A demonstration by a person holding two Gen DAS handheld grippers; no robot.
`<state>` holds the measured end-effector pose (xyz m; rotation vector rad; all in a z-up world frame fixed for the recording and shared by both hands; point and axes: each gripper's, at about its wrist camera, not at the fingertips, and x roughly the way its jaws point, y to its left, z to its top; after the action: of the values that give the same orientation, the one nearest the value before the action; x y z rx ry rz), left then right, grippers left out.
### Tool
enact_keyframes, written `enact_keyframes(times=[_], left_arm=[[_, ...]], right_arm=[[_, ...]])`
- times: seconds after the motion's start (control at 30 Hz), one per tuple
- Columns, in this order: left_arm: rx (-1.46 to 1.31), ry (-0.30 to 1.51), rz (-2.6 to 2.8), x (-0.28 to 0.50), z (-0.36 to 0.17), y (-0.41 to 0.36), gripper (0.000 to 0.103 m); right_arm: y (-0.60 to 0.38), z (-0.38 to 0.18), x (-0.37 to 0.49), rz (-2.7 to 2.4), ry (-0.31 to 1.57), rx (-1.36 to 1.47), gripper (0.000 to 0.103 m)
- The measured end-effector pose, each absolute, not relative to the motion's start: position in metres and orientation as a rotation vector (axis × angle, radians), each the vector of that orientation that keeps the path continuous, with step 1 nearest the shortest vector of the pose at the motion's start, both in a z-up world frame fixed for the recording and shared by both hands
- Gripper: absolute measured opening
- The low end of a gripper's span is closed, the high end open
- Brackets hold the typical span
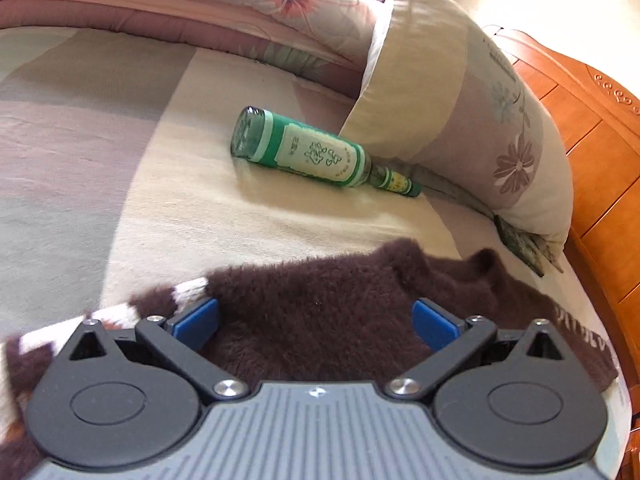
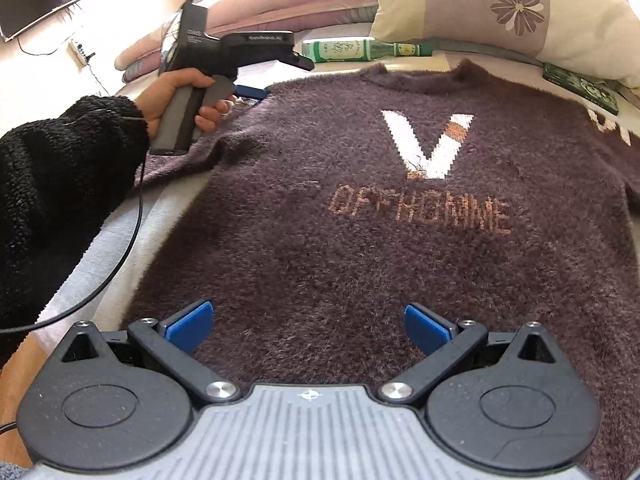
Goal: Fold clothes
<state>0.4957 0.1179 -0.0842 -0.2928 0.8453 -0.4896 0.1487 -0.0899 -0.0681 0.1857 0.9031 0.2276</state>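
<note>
Lying flat: fuzzy dark-brown knitted sweater (image 2: 360,240). Green glass bottle (image 1: 304,150) beyond its collar. Left gripper (image 1: 316,320) and right gripper (image 2: 306,328) over it, jaws wide, empty.

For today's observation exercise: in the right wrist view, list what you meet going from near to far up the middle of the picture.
right tool → sweater hem → lettering → white V → sweater collar → green bottle → floral pillow

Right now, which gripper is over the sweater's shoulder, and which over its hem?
The left gripper hovers open at the shoulder of the brown sweater, beside the collar. The right gripper, also open, sits over the hem.
</note>
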Motion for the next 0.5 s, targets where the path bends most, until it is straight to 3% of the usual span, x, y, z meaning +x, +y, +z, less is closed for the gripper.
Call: enact_keyframes(times=[0.5], left_arm=[[-0.443, 0.845, -0.446, 0.379, -0.096, 0.294, 0.102]], right_arm=[[-0.069, -0.056, 0.139, 0.3, 0.872, 0.188, 0.103]])
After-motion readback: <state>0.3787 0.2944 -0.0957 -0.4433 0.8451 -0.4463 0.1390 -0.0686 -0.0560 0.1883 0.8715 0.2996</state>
